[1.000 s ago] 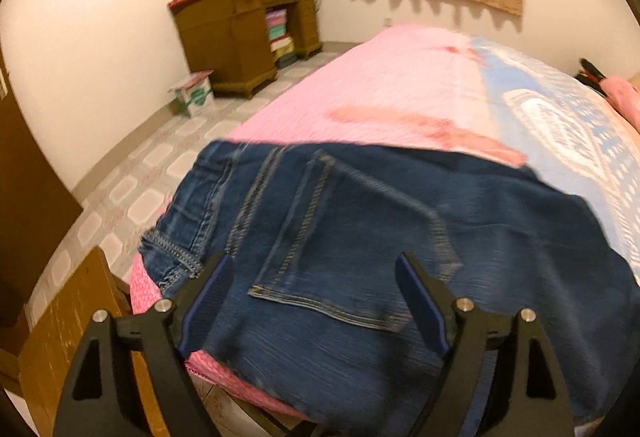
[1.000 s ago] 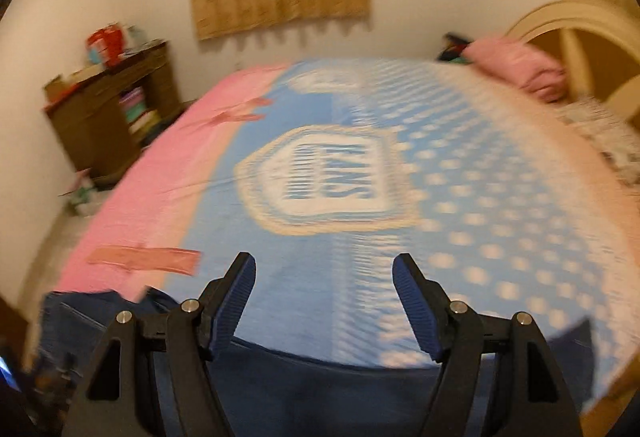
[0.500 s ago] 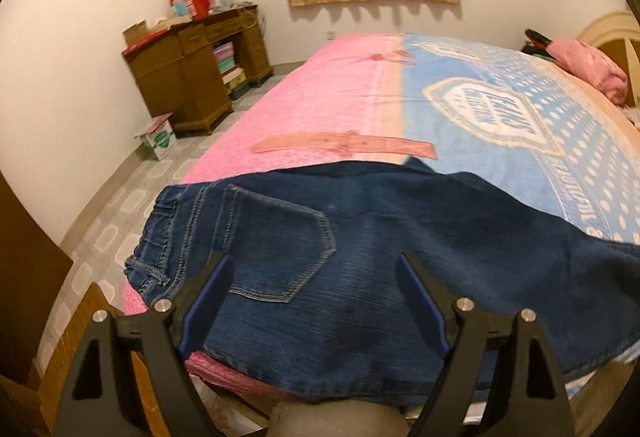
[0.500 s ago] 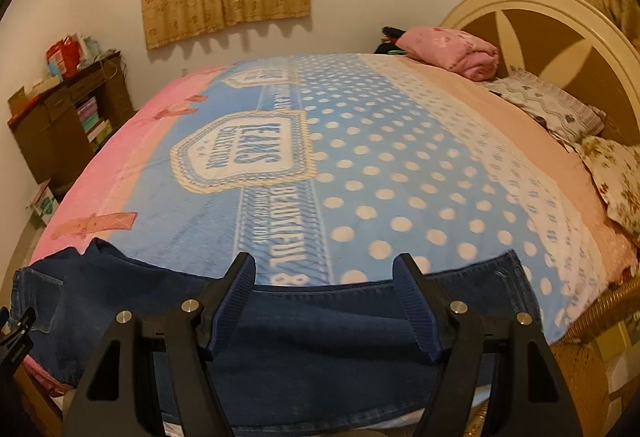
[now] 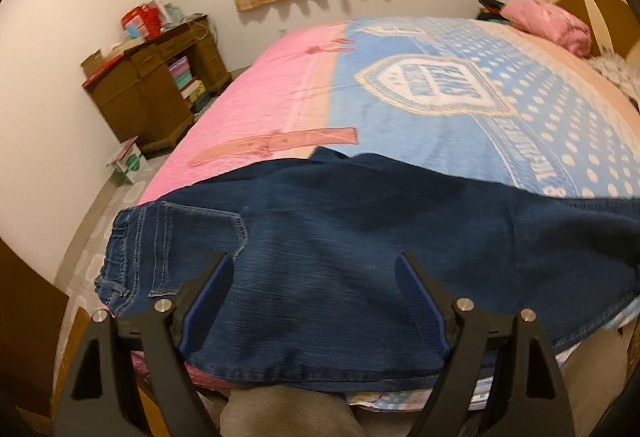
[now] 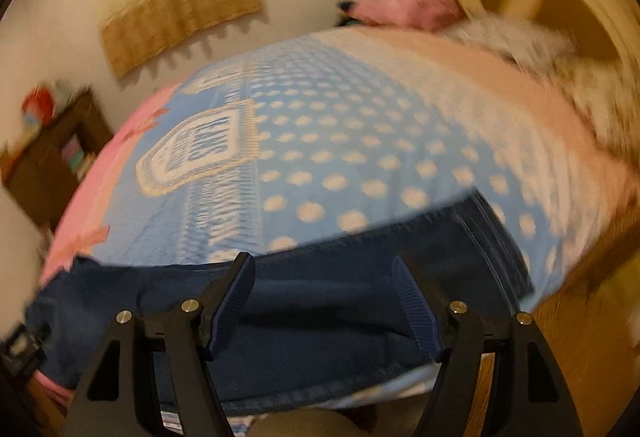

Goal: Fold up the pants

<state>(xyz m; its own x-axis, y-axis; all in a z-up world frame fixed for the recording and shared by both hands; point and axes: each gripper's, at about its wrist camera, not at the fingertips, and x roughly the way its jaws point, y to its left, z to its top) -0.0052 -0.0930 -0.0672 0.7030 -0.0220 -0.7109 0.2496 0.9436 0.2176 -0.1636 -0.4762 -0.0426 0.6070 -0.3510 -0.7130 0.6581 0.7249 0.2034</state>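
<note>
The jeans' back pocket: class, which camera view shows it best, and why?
The left wrist view. There the back pocket of the jeans is sharp, its stitching plain, near the waistband end. The right wrist view is motion-blurred and shows mainly the leg end; no pocket can be made out.
</note>
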